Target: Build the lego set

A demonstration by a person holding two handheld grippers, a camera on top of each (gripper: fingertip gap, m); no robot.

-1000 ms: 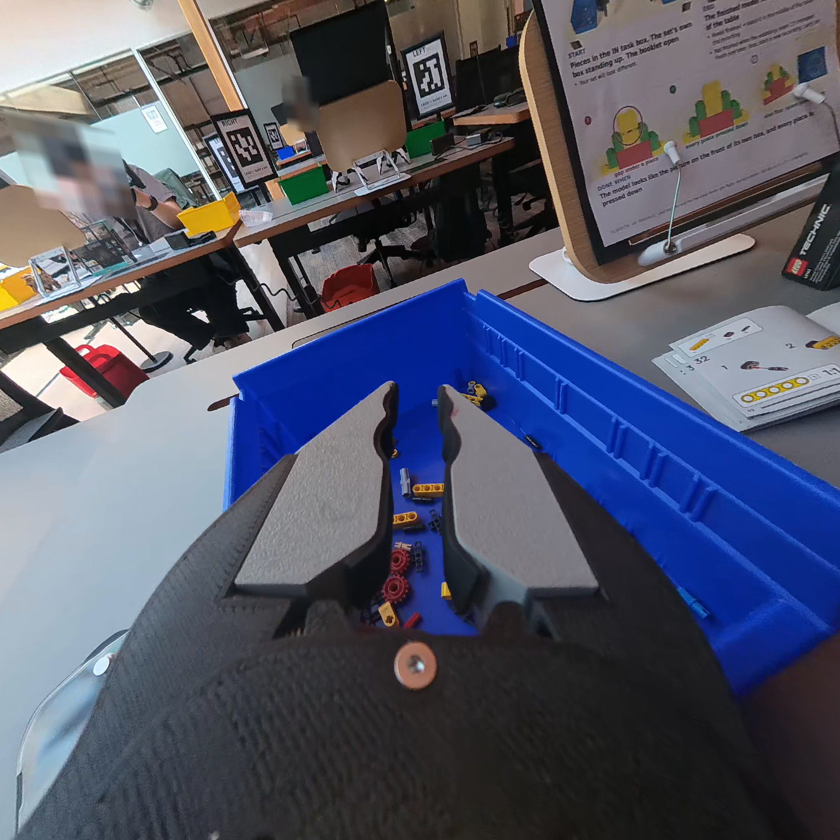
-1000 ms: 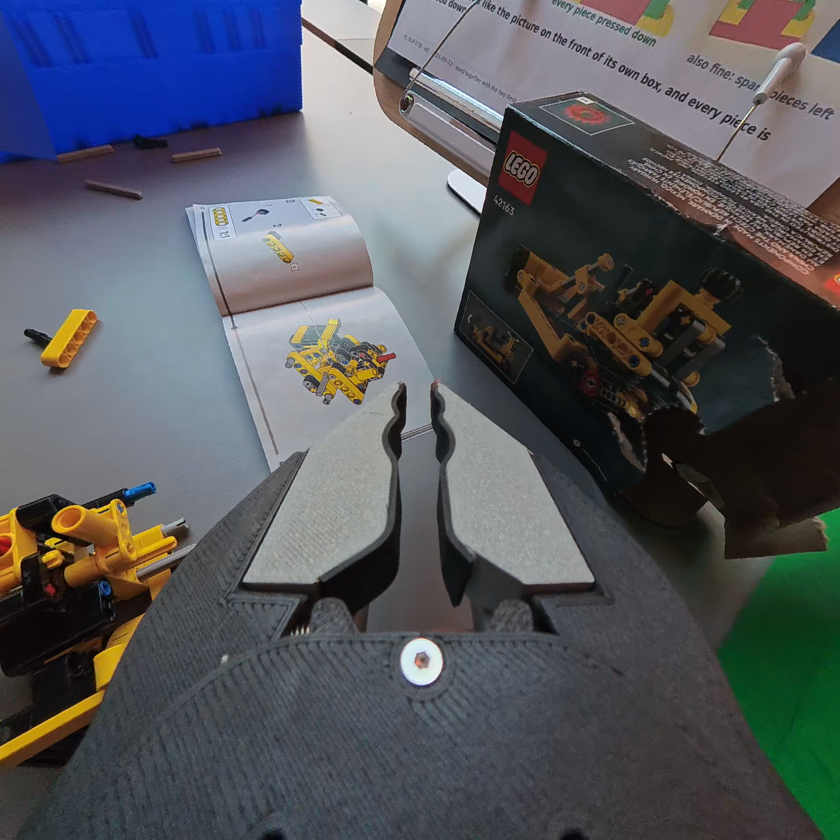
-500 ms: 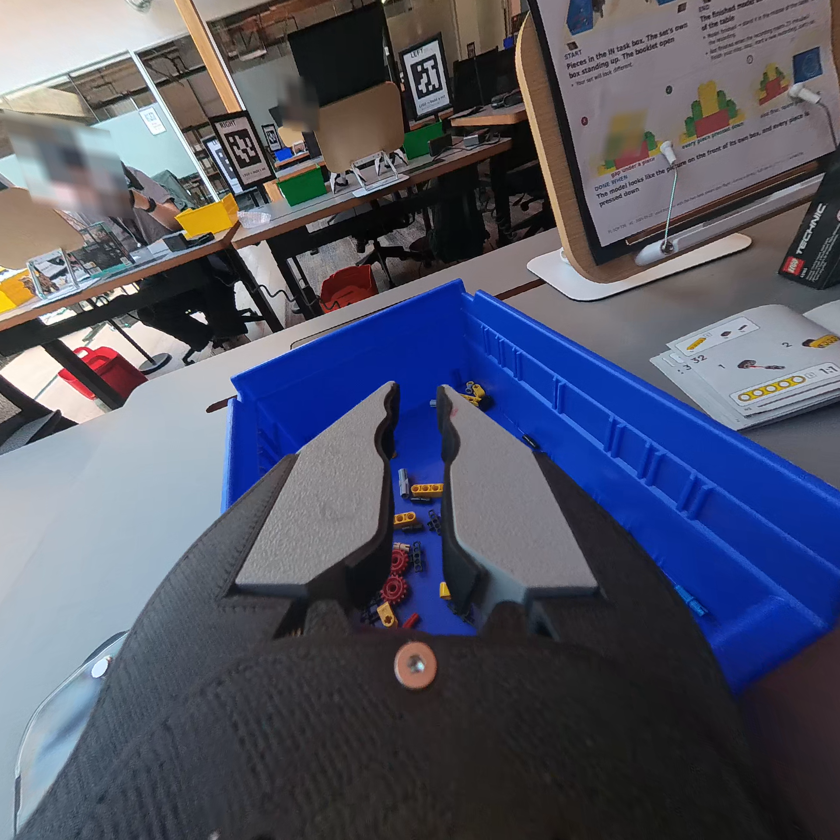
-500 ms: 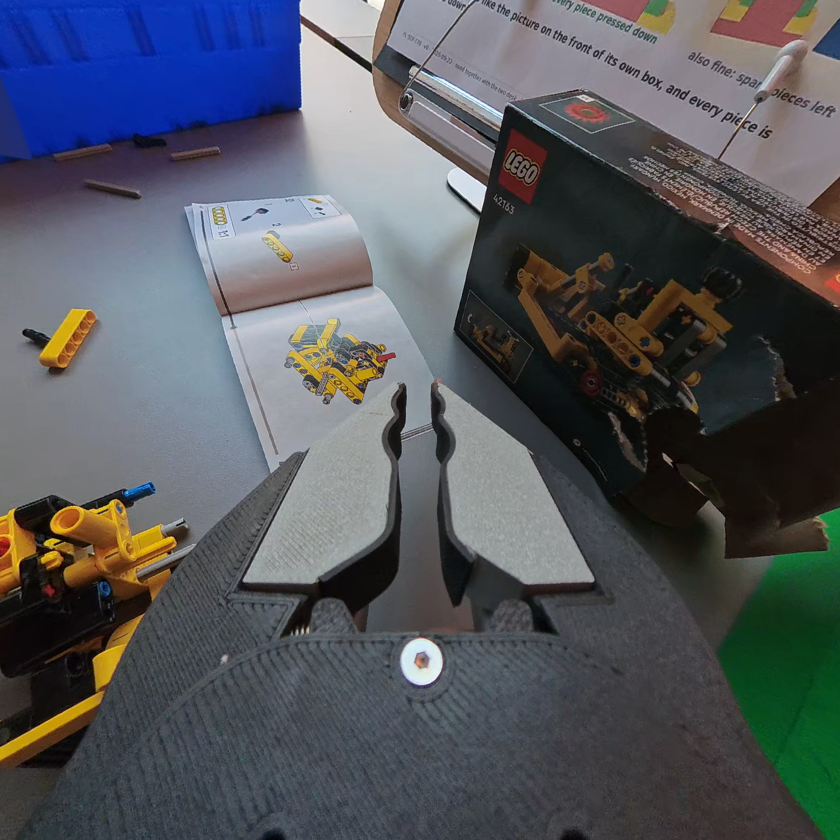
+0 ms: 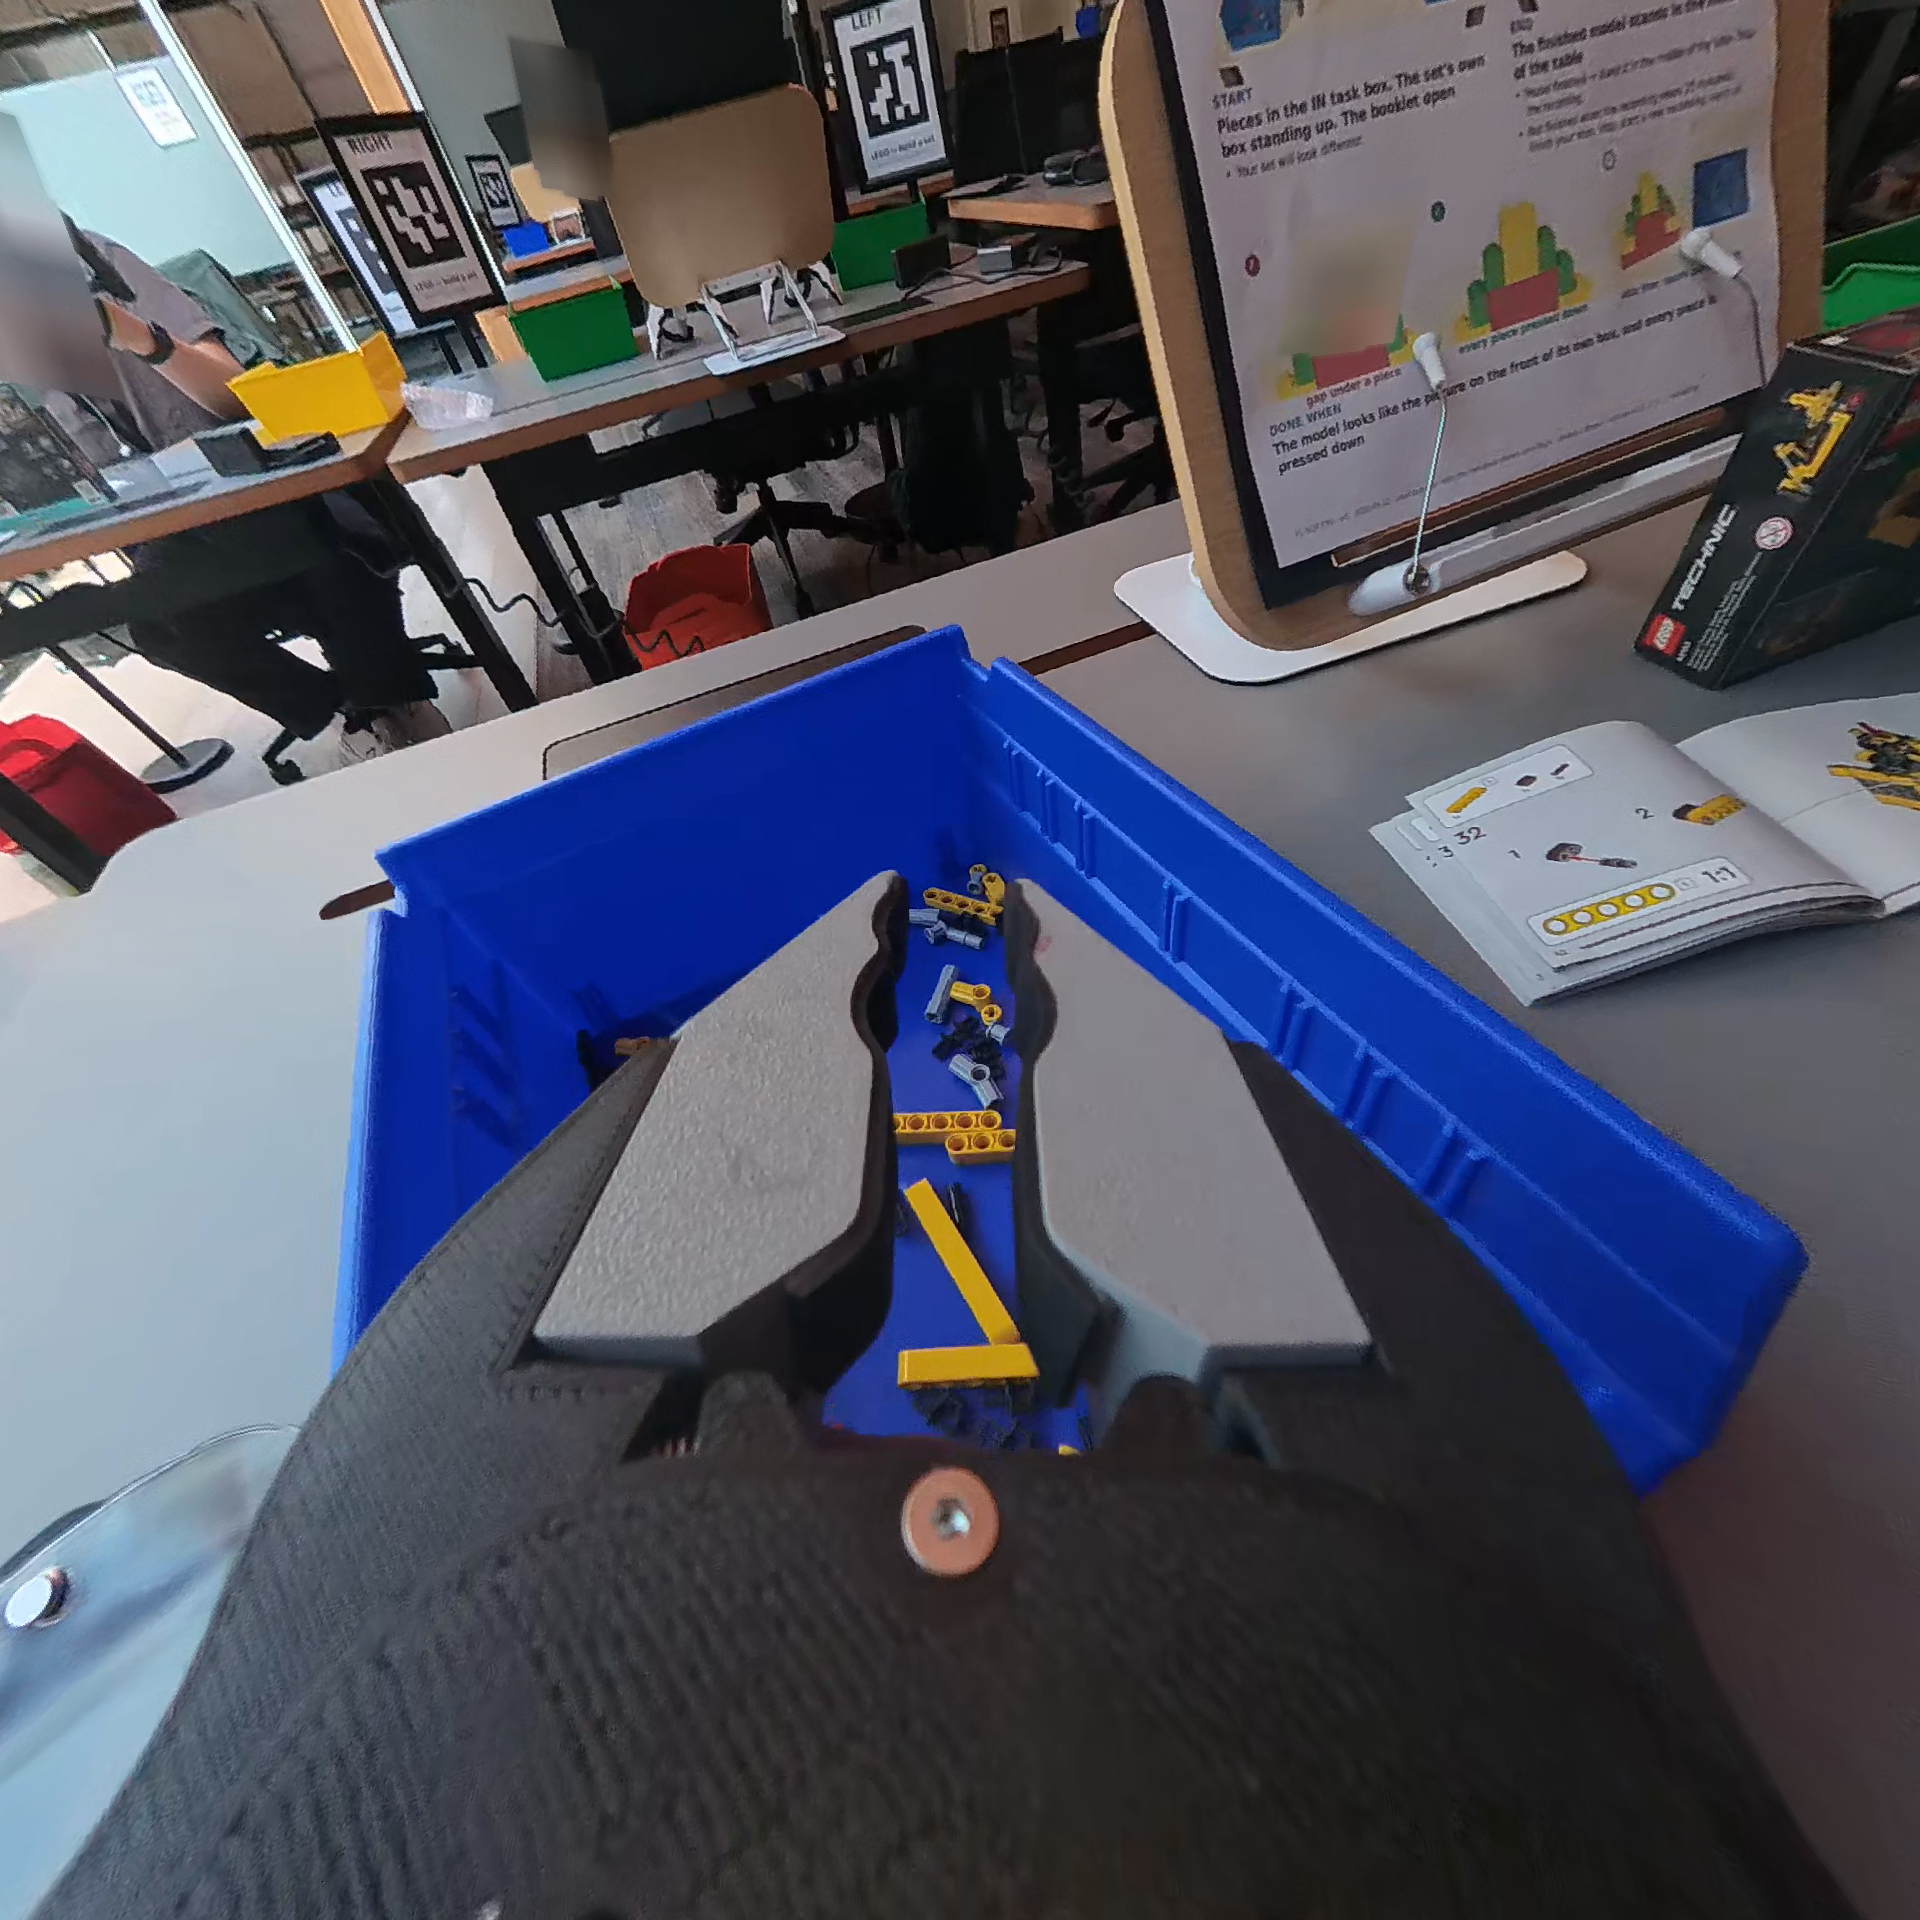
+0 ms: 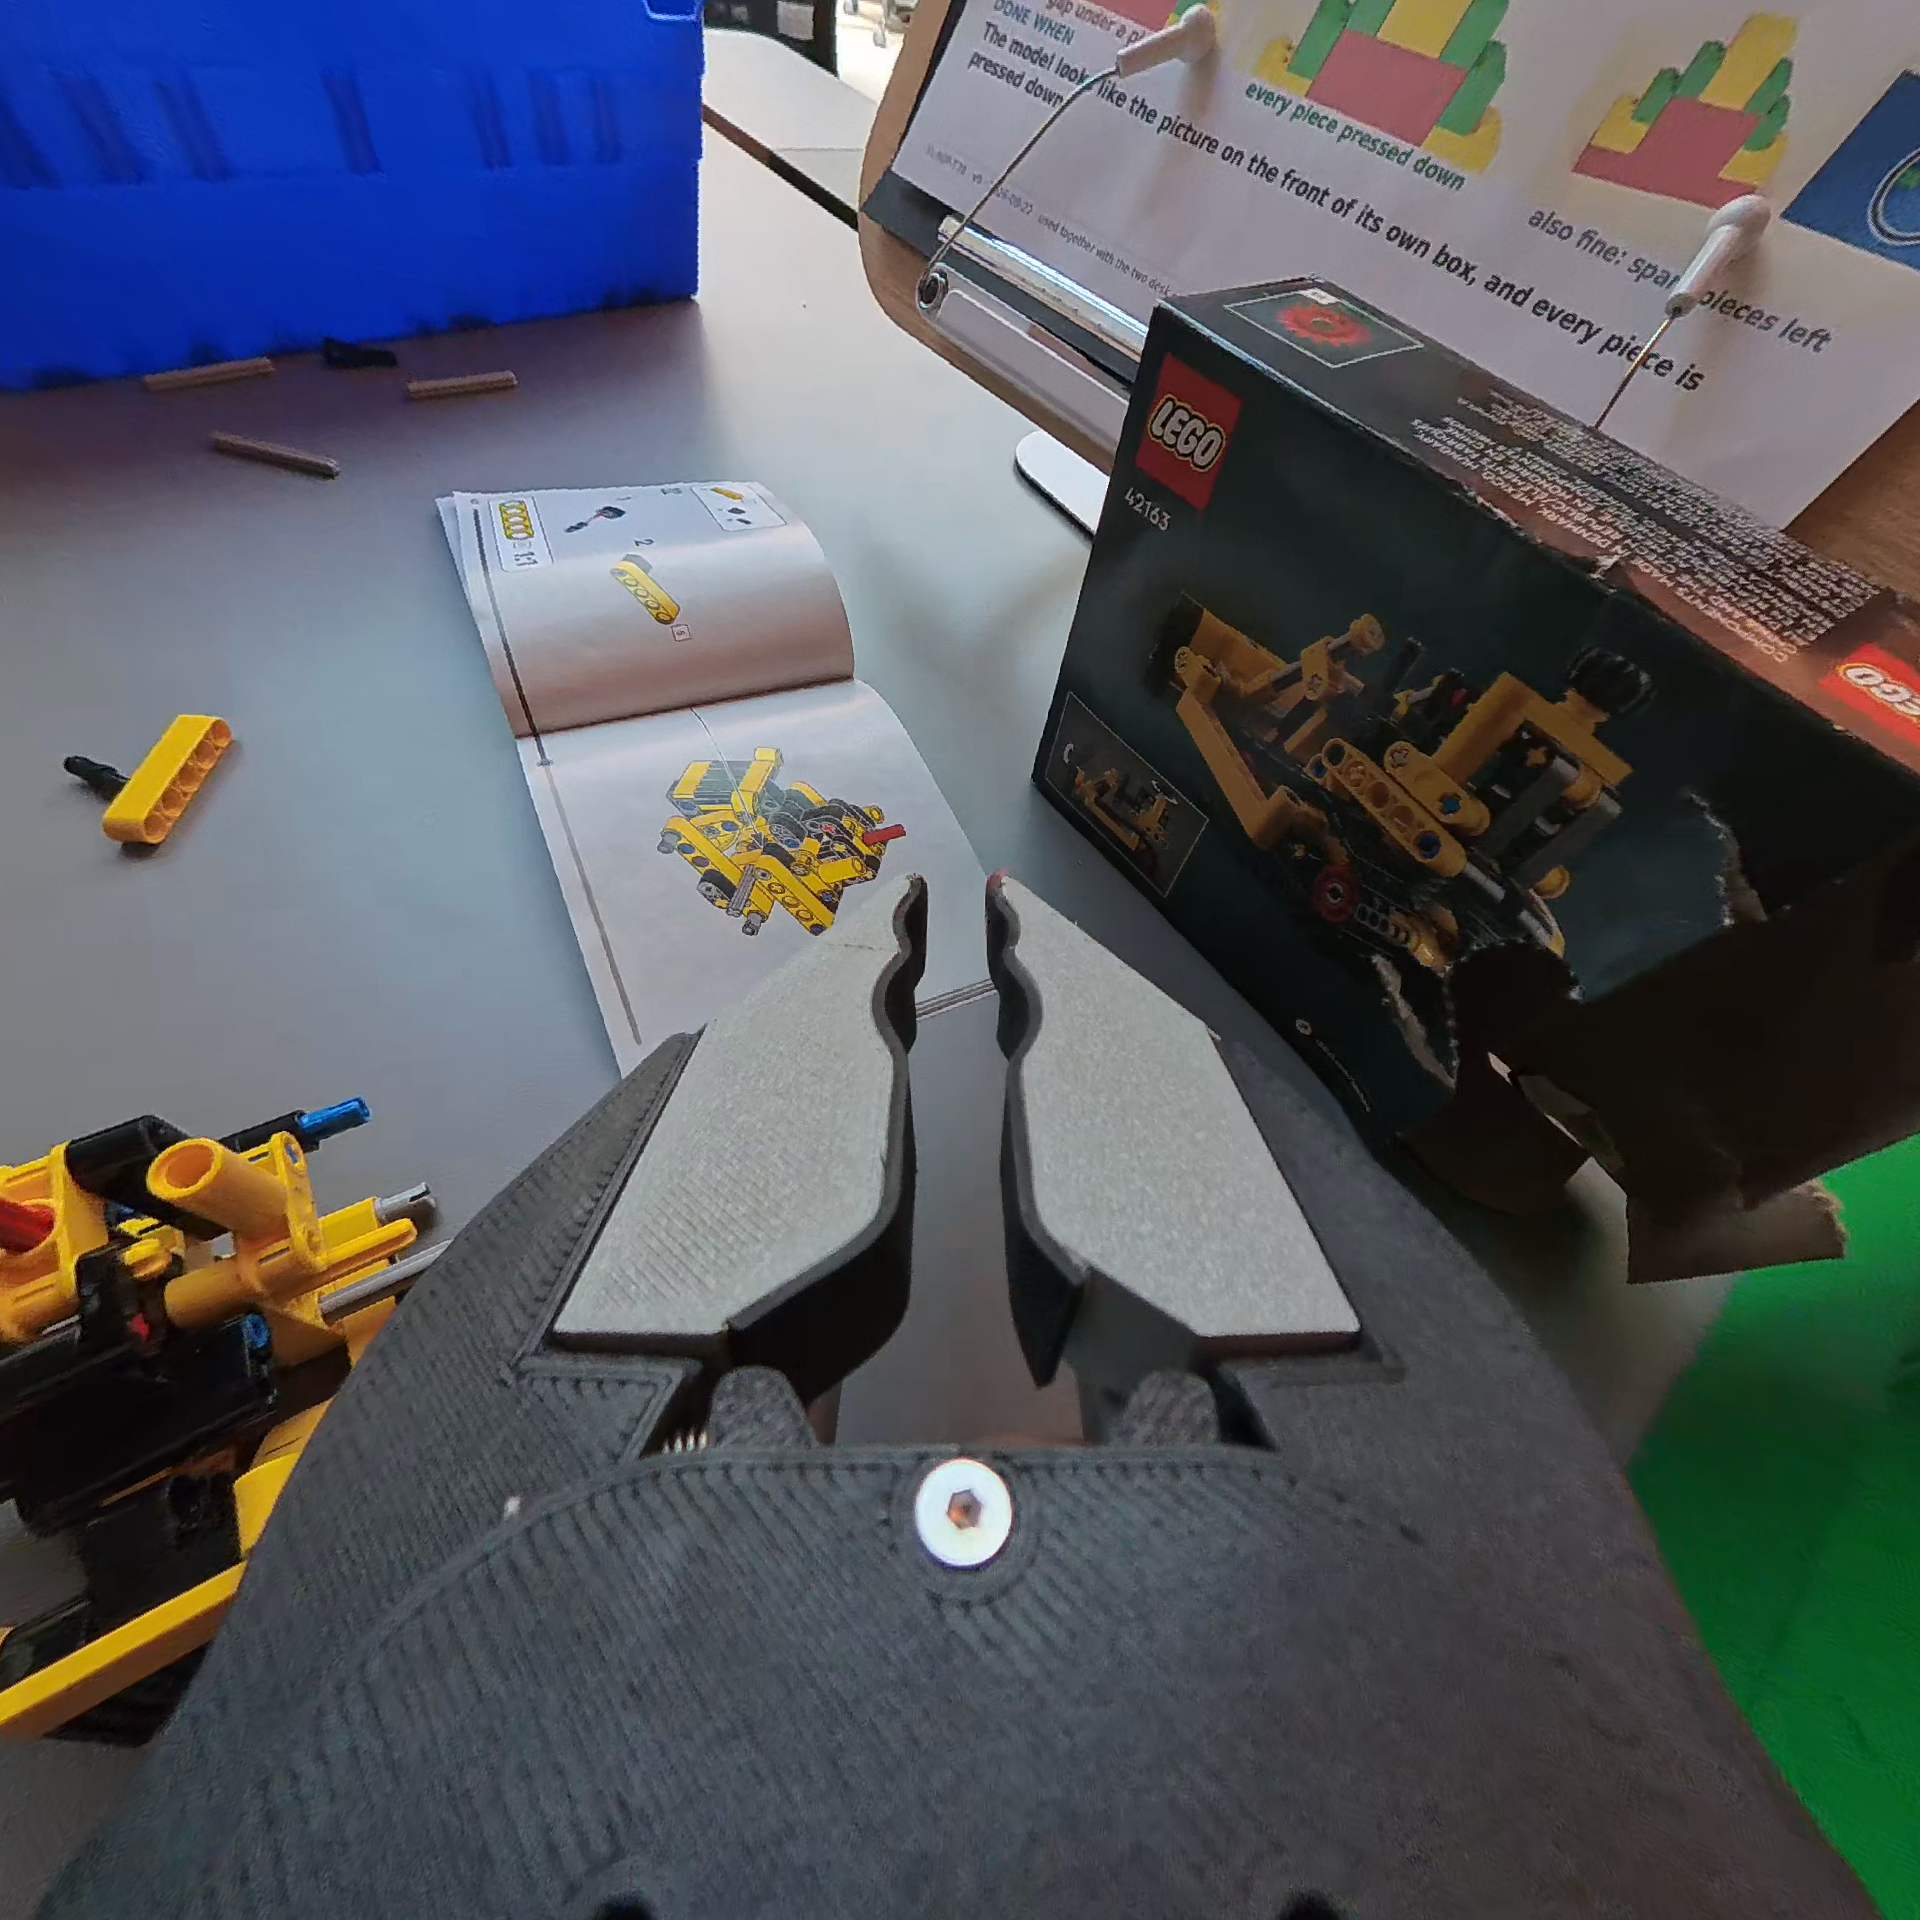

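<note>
My left gripper (image 5: 948,904) hovers over the blue bin (image 5: 1351,997), jaws a little apart and empty. Inside the bin lie several loose yellow, grey and black pieces (image 5: 961,1122) and a long yellow L-shaped beam (image 5: 961,1288). My right gripper (image 6: 954,899) is narrowly open and empty above the open instruction booklet (image 6: 707,727). A partly built yellow and black model (image 6: 156,1278) sits at the lower left of the right wrist view. A short yellow beam with a black pin (image 6: 166,777) lies on the grey table.
The set's dark box (image 6: 1403,727) stands right of the booklet, with an instruction board (image 5: 1455,260) behind it. Brown axles (image 6: 275,455) lie near the bin (image 6: 312,156). A green surface (image 6: 1818,1455) is at the right. A person sits at far desks. The left gripper's tips are roughly 45 centimetres from the right gripper's.
My left gripper has moved forward along the bin, so other pieces now show between its fingers. My right gripper has barely moved.
</note>
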